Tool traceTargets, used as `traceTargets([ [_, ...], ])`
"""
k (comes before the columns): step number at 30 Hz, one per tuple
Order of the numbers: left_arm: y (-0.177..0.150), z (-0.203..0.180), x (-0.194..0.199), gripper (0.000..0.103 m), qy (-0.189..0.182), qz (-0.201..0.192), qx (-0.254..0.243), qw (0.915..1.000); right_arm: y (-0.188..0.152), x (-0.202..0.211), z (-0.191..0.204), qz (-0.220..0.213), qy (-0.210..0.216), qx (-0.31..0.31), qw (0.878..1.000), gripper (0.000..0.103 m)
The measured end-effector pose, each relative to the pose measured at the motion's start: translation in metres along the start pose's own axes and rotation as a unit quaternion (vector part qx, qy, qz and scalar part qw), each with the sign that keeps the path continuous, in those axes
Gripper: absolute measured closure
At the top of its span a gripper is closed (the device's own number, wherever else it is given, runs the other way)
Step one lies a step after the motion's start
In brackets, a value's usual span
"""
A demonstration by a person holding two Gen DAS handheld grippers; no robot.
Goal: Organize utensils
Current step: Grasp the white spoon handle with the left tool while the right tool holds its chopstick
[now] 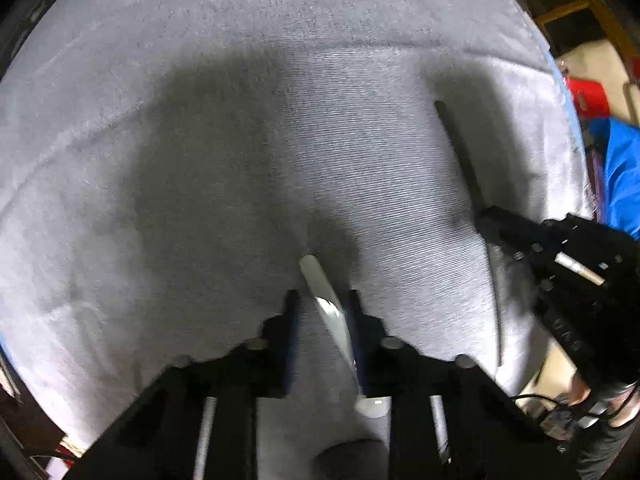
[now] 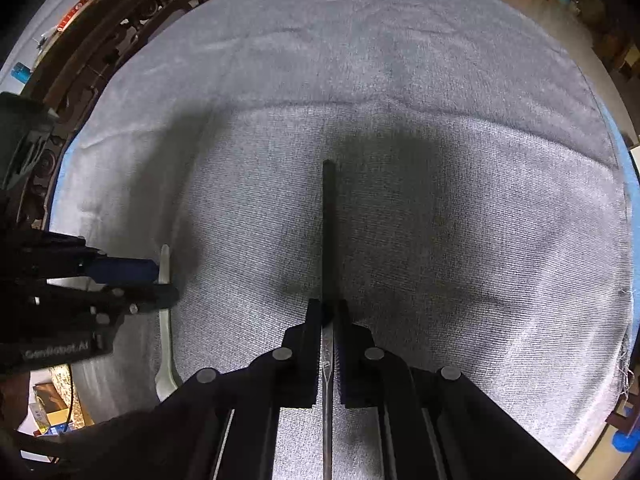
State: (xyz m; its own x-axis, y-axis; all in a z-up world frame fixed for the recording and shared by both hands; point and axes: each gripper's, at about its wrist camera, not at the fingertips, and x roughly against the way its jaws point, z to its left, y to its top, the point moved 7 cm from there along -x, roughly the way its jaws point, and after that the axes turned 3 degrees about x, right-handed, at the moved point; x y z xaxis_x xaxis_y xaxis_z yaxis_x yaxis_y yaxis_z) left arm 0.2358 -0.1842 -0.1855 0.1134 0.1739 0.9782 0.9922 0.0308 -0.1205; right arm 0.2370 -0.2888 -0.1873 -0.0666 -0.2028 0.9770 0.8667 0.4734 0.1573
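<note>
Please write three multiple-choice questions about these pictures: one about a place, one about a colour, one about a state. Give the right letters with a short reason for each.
1. Where is the dark utensil?
A. between the right gripper's fingers
B. in a drawer
C. on the floor

2. What colour is the utensil at the left gripper?
A. red
B. white
C. green

3. How does the right gripper stand?
A. wide open, with nothing in it
B. shut on the dark utensil
C. out of view

Answers:
1 A: the right wrist view shows it running straight out between the two fingers.
2 B: the white utensil shows pale against the grey cloth.
3 B: both fingers press its sides.
</note>
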Motion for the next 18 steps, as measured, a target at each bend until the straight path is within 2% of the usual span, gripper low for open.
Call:
traceTargets([
  [5,0.002,0.006,0.001,0.098,0.001,0.004,-0.029,0.9996,0.0,-0.001,-0.002,-0.002,0.001,-0.002,1.0,0.096],
  [8,0.004,0.018,0.008,0.098,0.036,-0.011,-0.04,0.9985,-0.001,0.009,0.004,-0.001,-0.001,-0.001,1.0,0.096],
  [12,0.001,0.039,0.012,0.099,0.058,-0.004,-0.041,0.9975,0.002,0.003,0.011,0.0,-0.004,-0.001,1.0,0.096],
  [15,0.002,0.059,0.019,0.099,0.09,-0.005,-0.035,0.9953,0.003,0.001,0.013,0.001,-0.006,0.0,1.0,0.096],
  [18,0.002,0.072,0.021,0.096,0.065,0.005,0.006,0.9979,0.003,0.001,0.013,0.002,-0.006,-0.001,1.0,0.096],
])
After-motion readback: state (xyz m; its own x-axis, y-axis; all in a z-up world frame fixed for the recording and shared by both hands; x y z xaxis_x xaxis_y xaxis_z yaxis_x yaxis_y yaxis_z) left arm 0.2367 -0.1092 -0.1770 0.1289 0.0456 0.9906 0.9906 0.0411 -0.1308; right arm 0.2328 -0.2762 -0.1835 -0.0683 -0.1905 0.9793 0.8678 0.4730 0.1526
